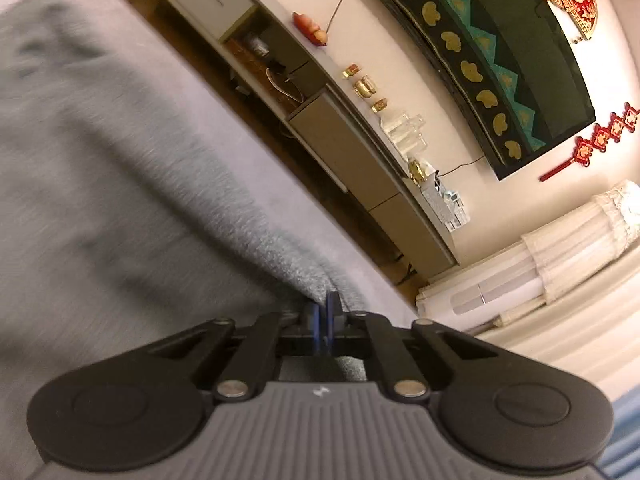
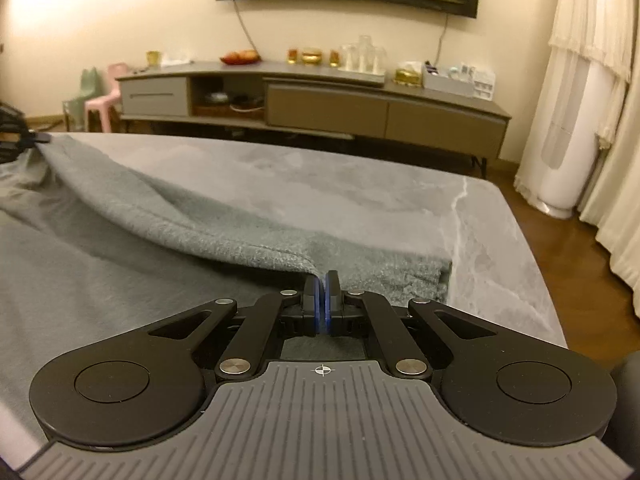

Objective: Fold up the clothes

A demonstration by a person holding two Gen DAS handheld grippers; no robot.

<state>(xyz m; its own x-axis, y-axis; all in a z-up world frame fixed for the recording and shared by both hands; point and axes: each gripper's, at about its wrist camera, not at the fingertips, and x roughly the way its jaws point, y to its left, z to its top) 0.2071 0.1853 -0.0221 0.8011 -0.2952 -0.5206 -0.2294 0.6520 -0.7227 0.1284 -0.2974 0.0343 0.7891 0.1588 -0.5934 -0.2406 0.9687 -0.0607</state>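
Left gripper (image 1: pixel 325 307) clamped on grey garment (image 2: pixel 120 248) edge; right gripper (image 2: pixel 322 280) pinching hem, lifted off table (image 2: pixel 360 184).

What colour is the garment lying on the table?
The garment is grey-green, one plain colour without pattern. The right wrist view shows it best.

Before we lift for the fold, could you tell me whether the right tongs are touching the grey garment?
Touching. The right wrist view shows the right tongs shut on the hem of the grey garment.
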